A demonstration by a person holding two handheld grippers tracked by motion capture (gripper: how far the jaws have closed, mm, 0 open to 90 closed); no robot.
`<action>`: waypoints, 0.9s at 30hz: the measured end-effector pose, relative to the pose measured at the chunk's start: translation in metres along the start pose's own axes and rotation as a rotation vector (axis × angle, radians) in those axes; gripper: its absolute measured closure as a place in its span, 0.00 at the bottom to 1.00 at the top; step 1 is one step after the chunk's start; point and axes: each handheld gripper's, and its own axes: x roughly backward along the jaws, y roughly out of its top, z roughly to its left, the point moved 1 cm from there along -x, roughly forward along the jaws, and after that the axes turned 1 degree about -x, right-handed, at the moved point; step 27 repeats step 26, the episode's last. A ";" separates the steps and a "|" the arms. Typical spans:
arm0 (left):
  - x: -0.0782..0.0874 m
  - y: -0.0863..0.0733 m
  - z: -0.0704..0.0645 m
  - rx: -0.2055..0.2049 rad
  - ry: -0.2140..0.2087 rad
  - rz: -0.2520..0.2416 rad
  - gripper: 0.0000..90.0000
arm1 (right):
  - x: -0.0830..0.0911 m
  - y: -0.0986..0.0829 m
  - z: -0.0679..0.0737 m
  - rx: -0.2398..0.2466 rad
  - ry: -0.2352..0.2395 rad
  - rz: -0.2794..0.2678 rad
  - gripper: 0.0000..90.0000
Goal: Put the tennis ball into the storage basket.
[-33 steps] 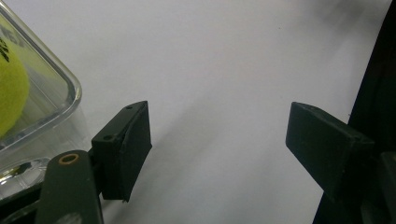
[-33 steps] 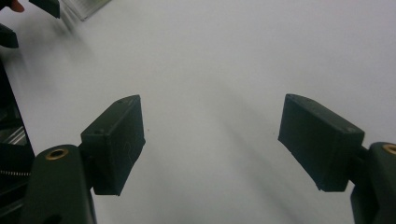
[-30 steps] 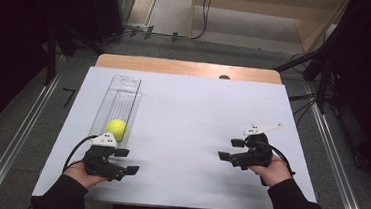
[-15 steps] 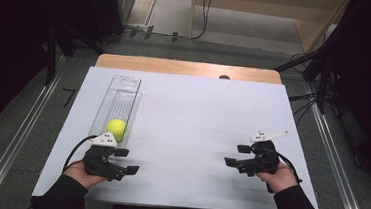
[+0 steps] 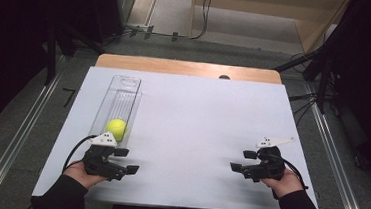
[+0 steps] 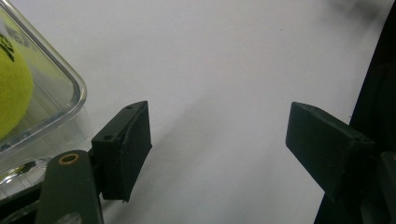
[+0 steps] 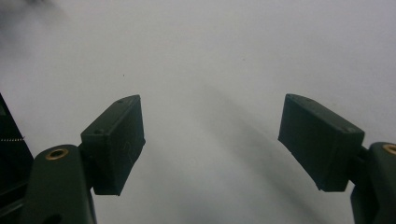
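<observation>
Both hands are resting at the near edge of the white rectangular table sheet. The left gripper is standing wide open and empty; the right gripper is likewise gaping over bare sheet. The yellow-green felt tennis ball is lying inside the clear plastic oblong tray, just ahead of the left gripper. Judging from this, the ball is already stowed and little is remaining. Dark curtains and grey flooring are surrounding the table.
</observation>
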 end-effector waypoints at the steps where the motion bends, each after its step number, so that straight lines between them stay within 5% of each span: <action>1: 0.000 0.000 0.000 0.001 0.001 -0.002 0.26 | 0.001 -0.002 0.000 -0.002 -0.001 0.004 0.23; 27: 0.002 0.001 0.000 0.007 -0.006 -0.018 0.26 | 0.000 -0.008 -0.002 0.008 -0.016 0.019 0.22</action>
